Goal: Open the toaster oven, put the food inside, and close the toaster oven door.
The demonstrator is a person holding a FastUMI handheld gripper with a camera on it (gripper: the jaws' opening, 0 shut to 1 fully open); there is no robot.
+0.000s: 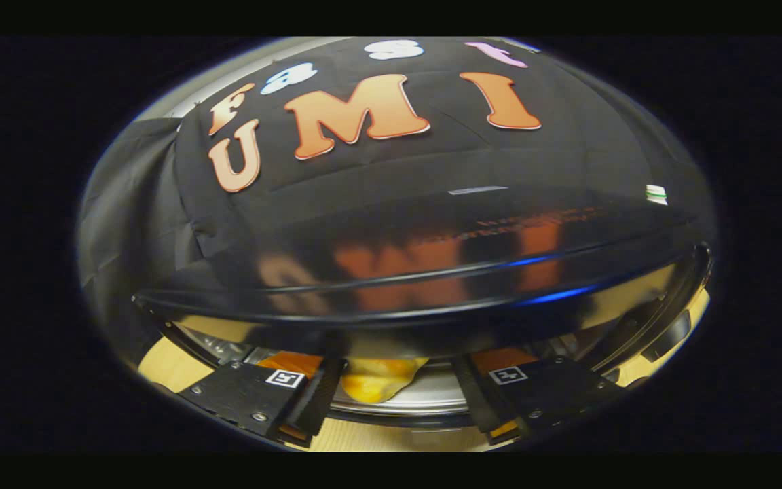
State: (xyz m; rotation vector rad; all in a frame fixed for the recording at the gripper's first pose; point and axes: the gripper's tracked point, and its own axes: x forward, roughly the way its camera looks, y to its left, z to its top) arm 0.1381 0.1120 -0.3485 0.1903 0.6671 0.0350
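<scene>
Blocking view ahead: glossy oven door (425,285); jaws apart, food (379,382) between.

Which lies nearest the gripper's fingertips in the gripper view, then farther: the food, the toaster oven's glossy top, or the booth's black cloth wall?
1. Food: between the open fingers of the gripper.
2. Toaster oven's glossy top: just above and beyond the fingertips.
3. Black cloth wall: behind the oven, farthest.

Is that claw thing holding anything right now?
No. The gripper is open, its fingers wide apart. The yellow food lies ahead between them, untouched, inside the toaster oven.
</scene>
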